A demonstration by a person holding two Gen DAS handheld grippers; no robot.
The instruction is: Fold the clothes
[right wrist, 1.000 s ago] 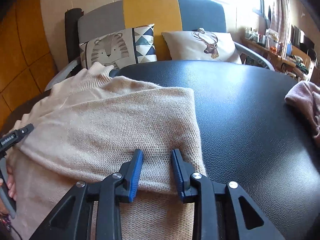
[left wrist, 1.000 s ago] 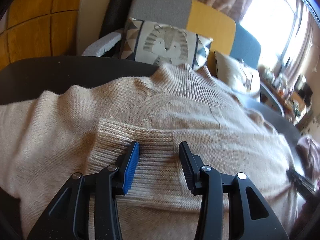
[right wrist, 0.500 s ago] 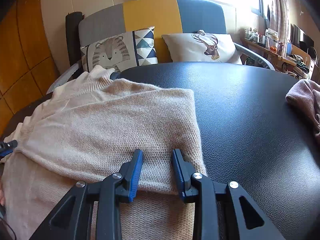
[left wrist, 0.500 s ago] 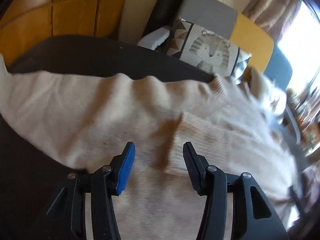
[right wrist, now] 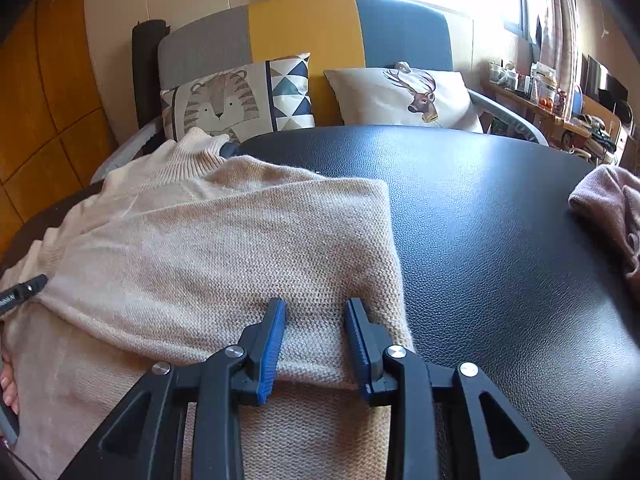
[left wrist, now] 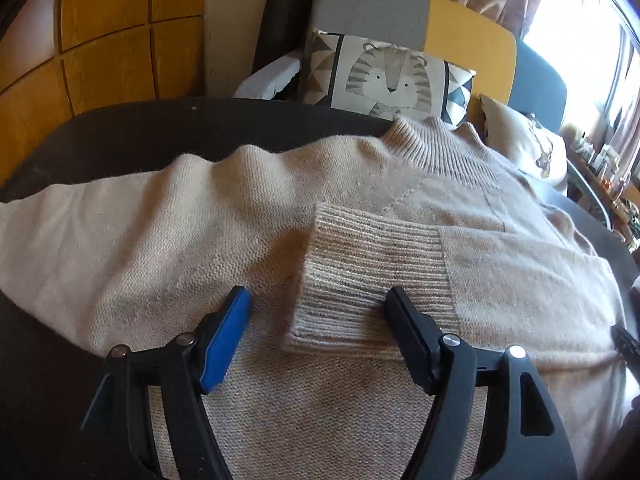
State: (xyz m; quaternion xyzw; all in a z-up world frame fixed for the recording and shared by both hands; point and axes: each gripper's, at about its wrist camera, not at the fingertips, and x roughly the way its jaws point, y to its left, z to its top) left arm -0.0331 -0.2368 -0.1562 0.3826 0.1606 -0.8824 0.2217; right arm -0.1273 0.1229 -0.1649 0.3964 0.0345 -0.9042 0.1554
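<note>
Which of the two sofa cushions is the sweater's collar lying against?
The tiger cushion, with blue triangles along one side; the collar reaches its lower edge. The deer cushion sits apart, farther right.

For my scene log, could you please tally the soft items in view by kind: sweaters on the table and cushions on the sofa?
Beige sweater spread on the black table: 1
Pink garment at the table's right edge, kind unclear: 1
Cushions on the sofa: 2, the tiger cushion and the deer cushion
Total: 4
</note>
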